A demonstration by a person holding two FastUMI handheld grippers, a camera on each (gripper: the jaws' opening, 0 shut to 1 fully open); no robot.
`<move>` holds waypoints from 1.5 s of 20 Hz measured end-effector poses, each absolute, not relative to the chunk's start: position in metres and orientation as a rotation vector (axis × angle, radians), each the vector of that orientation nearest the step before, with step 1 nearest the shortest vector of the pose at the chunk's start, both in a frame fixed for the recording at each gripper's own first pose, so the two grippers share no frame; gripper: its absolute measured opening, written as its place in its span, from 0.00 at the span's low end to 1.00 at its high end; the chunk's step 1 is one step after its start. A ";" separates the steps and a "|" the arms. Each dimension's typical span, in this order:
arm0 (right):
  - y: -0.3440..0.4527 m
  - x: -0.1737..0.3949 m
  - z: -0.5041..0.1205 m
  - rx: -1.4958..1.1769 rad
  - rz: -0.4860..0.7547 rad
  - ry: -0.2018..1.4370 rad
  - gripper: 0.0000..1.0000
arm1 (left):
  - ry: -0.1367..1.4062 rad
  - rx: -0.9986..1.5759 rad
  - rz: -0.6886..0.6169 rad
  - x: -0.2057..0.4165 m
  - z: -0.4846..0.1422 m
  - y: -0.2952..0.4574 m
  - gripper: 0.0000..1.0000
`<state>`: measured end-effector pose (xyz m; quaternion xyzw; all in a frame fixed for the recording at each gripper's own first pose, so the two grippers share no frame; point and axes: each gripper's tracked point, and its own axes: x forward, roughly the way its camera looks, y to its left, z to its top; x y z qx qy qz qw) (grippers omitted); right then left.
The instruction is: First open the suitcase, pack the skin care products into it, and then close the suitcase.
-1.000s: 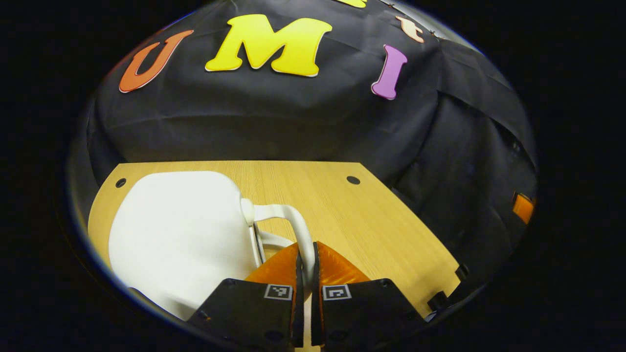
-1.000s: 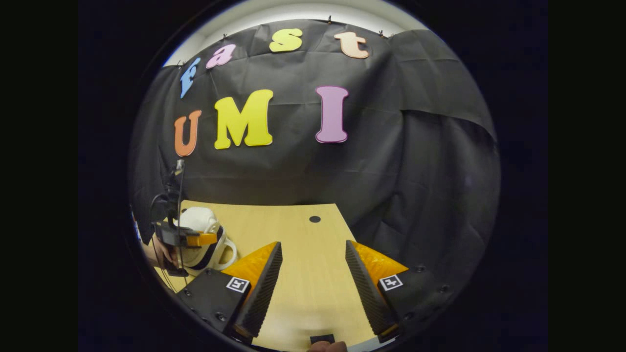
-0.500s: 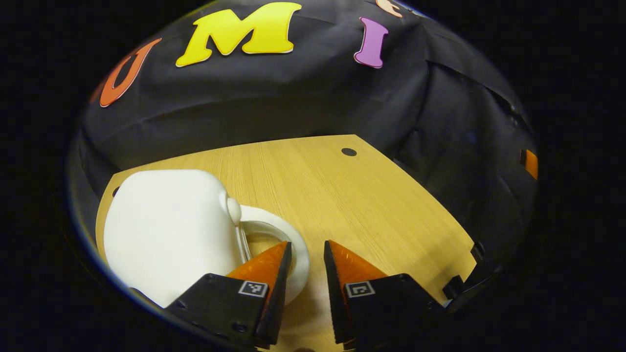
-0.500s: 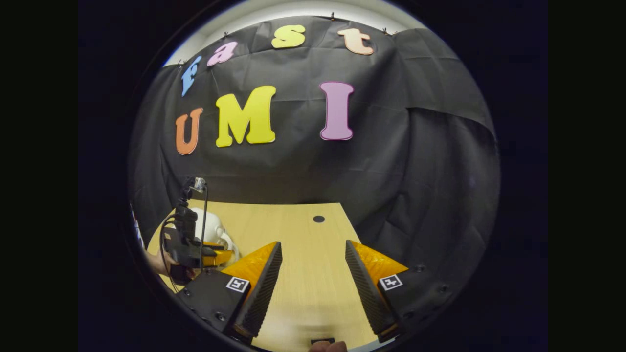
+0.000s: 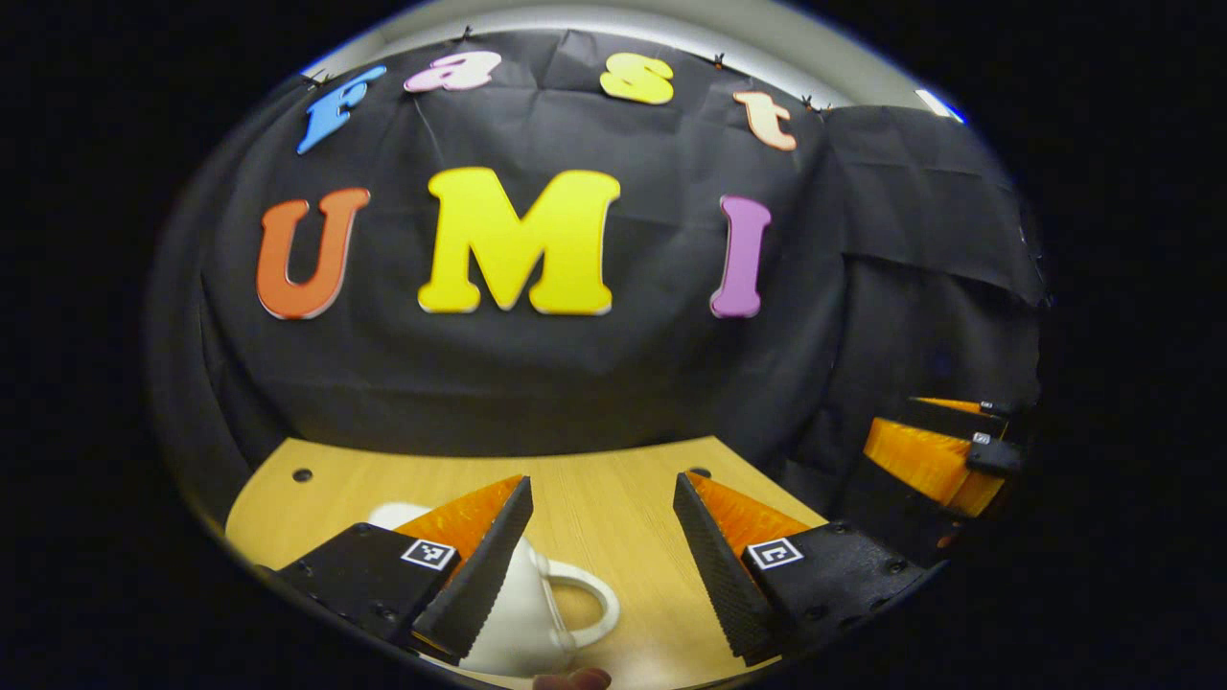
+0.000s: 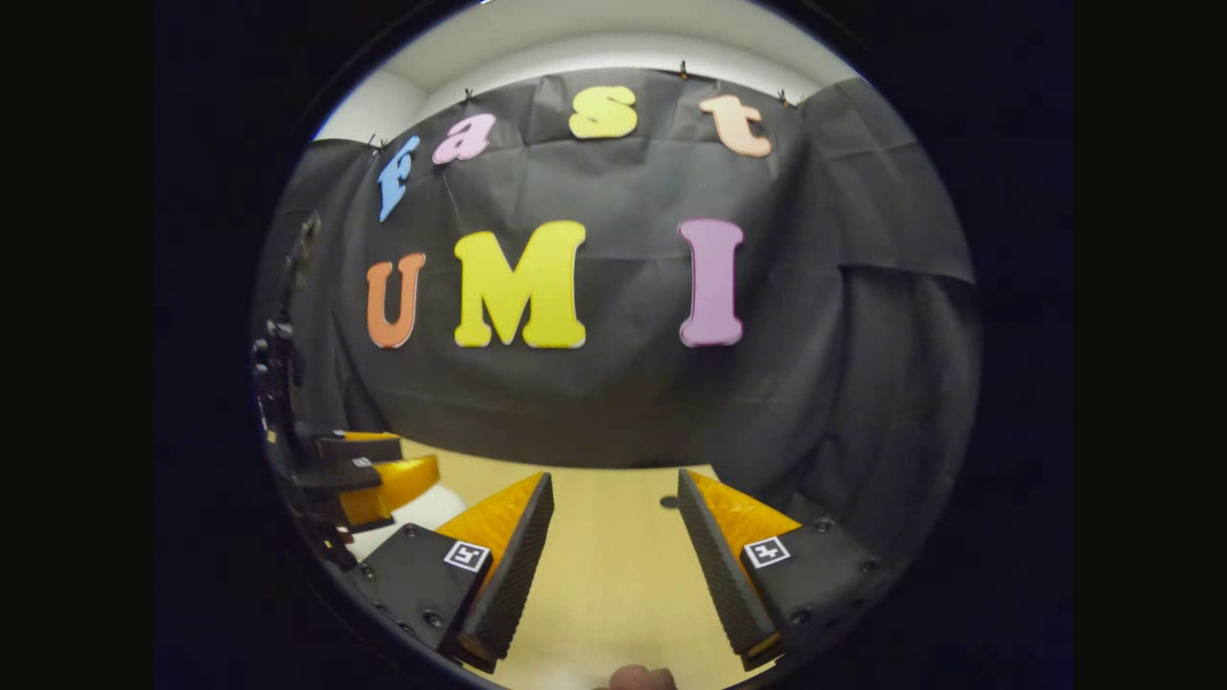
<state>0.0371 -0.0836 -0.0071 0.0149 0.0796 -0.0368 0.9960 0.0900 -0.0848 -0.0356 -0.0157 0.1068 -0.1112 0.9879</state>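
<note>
My left gripper (image 5: pixel 599 498) hangs with its fingers spread wide and nothing between them. The white suitcase (image 5: pixel 518 623) lies closed on the wooden table (image 5: pixel 613 479), low beneath the left finger, its handle (image 5: pixel 587 604) pointing right. My right gripper (image 6: pixel 613 498) is likewise spread apart, holding nothing, above bare table.

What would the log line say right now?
left gripper: jaws open, above closed white suitcase | right gripper: jaws open, empty | table
</note>
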 end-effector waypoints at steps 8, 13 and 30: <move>-0.028 0.061 0.050 0.063 -0.109 0.018 0.79 | 0.043 -0.113 -0.068 0.054 0.054 -0.023 0.96; 0.007 0.058 0.065 0.040 -0.065 -0.026 0.78 | -0.006 -0.098 -0.037 0.034 0.069 -0.006 0.96; 0.065 0.043 0.079 -0.011 0.062 -0.049 0.79 | -0.029 -0.066 0.023 0.025 0.073 0.002 0.96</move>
